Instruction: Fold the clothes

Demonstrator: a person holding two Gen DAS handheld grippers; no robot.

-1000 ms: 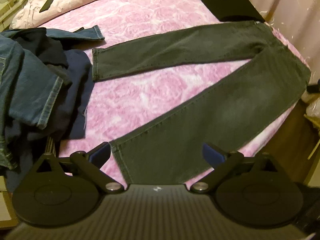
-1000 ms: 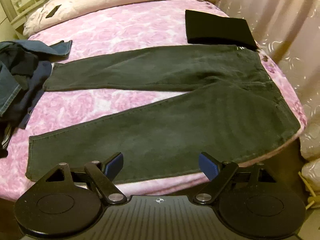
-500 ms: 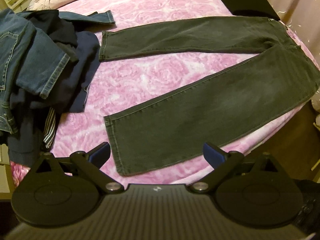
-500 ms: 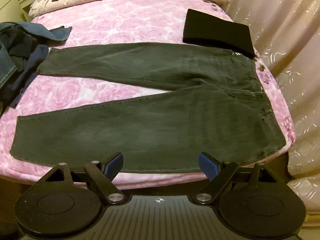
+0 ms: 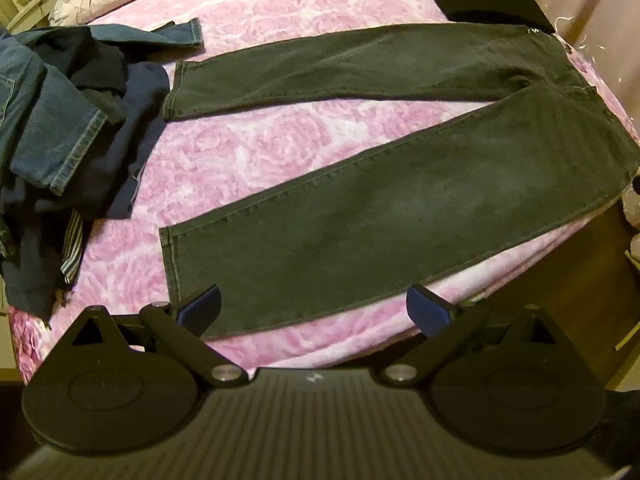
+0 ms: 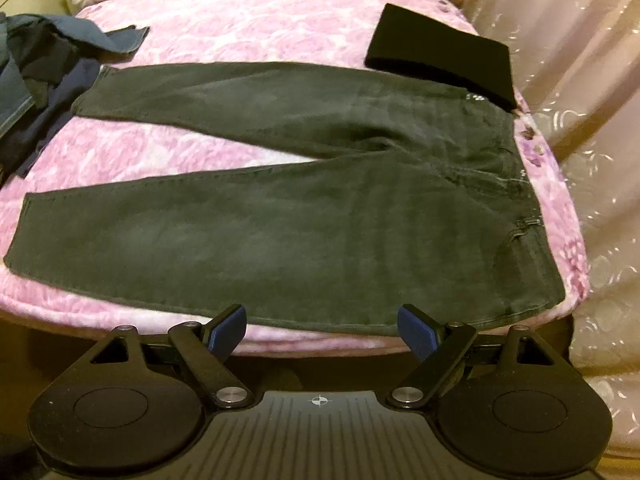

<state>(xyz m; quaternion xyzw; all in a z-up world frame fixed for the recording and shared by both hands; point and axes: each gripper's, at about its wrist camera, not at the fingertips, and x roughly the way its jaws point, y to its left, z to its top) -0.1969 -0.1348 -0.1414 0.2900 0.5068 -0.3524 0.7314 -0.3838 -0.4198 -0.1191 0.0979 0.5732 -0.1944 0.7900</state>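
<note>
Both tools (image 5: 314, 310) (image 6: 322, 330) spread, empty; dark jeans (image 6: 304, 216) flat, length crosswise, waist right, hems left.

The left gripper (image 5: 314, 308) is held pointing steeply down, jaws spread wide and empty. The right gripper (image 6: 322, 330) is posed likewise, nothing gripped.

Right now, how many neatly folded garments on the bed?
1: the black folded garment at the far right of the bed, beside the dark jeans' waistband. The left pile may hide more.
</note>
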